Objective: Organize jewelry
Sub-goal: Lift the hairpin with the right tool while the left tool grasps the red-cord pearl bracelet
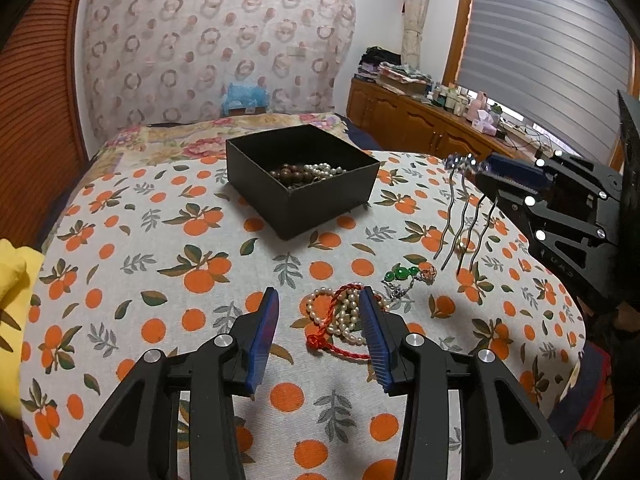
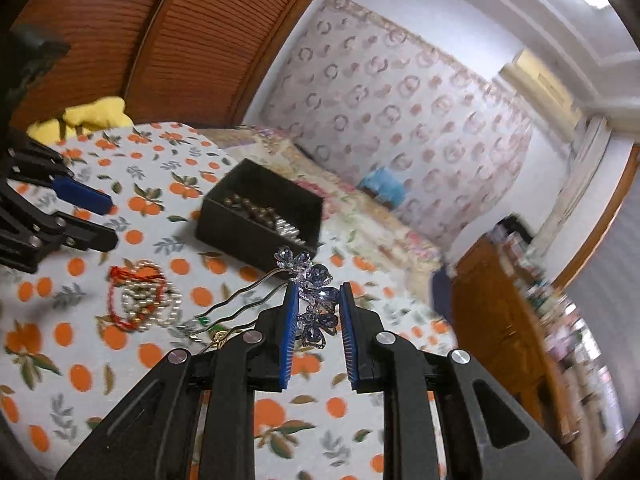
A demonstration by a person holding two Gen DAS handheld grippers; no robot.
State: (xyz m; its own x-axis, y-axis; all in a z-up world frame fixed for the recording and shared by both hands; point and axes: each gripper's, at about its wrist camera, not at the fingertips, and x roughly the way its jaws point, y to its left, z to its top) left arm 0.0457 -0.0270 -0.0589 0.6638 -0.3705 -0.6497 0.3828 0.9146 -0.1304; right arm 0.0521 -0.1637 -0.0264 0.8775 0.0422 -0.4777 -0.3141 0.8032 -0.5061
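A black open box on the orange-print tablecloth holds brown beads and a pearl strand. My right gripper is shut on a blue jeweled hair comb, held in the air right of the box with its wavy metal prongs hanging down. My left gripper is open, low over a pearl necklace tangled with a red cord. A green pendant on a chain and a gold ring lie on the cloth.
The round table has its edge at the right and front. A yellow cloth lies at the left edge. A bed with a floral cover is behind. A wooden cabinet with bottles stands at the back right.
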